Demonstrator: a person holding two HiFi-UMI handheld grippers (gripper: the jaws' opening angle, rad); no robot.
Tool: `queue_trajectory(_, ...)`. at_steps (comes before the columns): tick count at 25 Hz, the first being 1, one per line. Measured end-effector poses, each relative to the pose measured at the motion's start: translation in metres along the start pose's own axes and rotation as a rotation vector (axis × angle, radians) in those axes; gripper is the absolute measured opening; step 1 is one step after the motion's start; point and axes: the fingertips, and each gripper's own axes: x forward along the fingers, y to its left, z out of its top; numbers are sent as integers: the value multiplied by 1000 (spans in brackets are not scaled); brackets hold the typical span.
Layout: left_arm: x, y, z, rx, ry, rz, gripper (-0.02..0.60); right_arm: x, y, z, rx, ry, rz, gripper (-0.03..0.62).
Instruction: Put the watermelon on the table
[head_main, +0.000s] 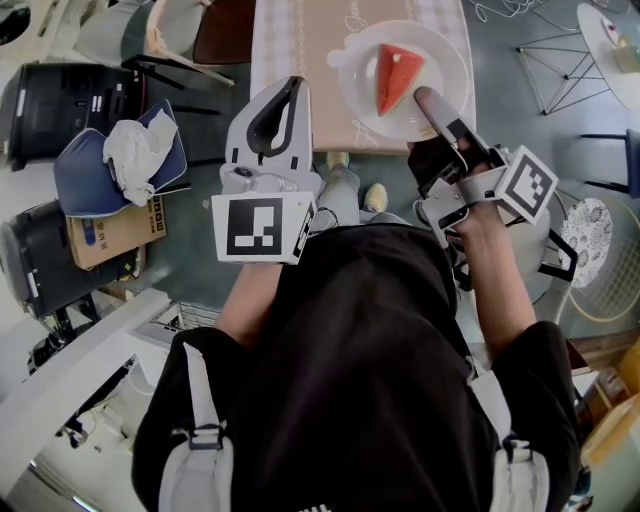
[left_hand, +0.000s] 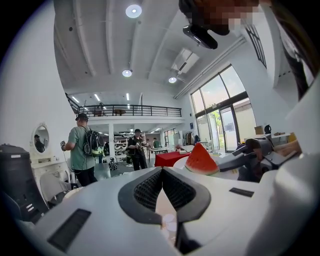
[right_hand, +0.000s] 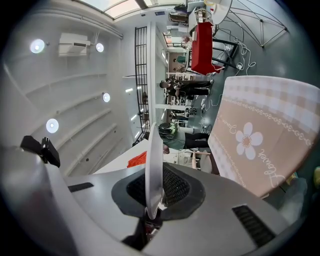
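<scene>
Watermelon (head_main: 398, 76) on plate (head_main: 441, 48) — in right gripper (head_main: 428, 103)

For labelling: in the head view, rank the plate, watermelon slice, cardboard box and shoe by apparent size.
1. plate
2. cardboard box, partly covered
3. watermelon slice
4. shoe
Box and shoe lie farther from the camera, so real sizes differ.

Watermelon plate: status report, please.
Jaws of right gripper shut on plate rim; left gripper shut, empty. Plate carries watermelon slice, over table edge. Nothing seen blocking.
</scene>
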Motion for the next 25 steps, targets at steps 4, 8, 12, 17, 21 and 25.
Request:
queue_trajectory(4,8,7,-6,-9,15,-11,12,10,-4,0,13,-4,-7,18)
queue_trajectory(8,17,18,-5,-15,14,-14,12,21,-5,4,11,-8,-15,18)
queue_trajectory(12,29,28,-3,-18,11,-22,12,33,-5,10,3,-4,-21,18)
queue_trajectory(17,45,34,-3,-23,14,-43,12,46,-6,19,0,-11,-22,18)
queue_trajectory(21,60,37,-2,-29,10,-64,11,54,-9,26,3,-18,-32,18)
queue_trajectory(25,73,42,-6,-37,23,-84,12,62,-13,32,2,-26,-44,18)
